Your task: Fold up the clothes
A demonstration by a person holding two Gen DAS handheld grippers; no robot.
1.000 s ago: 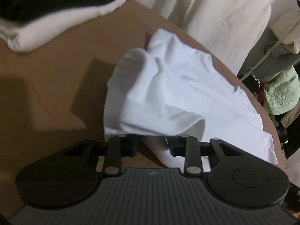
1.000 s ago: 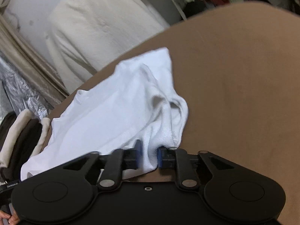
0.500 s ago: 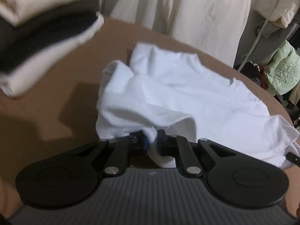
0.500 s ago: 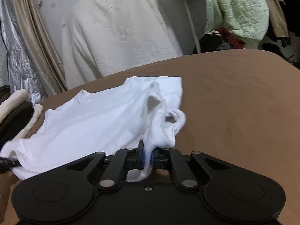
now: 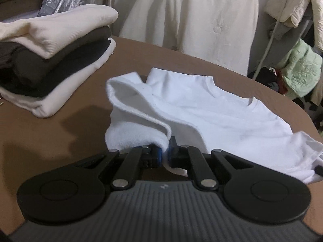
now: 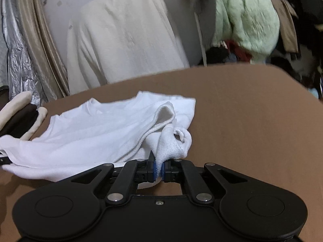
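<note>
The left gripper (image 5: 165,151) is clamped tight on a bunched fold of the white garment (image 5: 212,113), and the right gripper (image 6: 159,169) pinches another bunched corner of the same garment (image 6: 97,129) between its blue pads — both jaws nearly closed, with only cloth between them. The garment lies spread on the brown table (image 6: 252,121), its neckline toward the far edge and its near corners raised off the surface in the two grips. The main risk, as I judge it, is uneven handling: each grip holds a wad, not a clean edge, so a lift could drag hidden layers along and leave a twisted, lopsided fold. If one hand pulls harder, cloth may slip from the other pads. A wide sweep to the left could also brush the stack of folded clothes (image 5: 50,60) sitting near the garment. No container is in view — the finished pieces simply sit stacked on the table.
</note>
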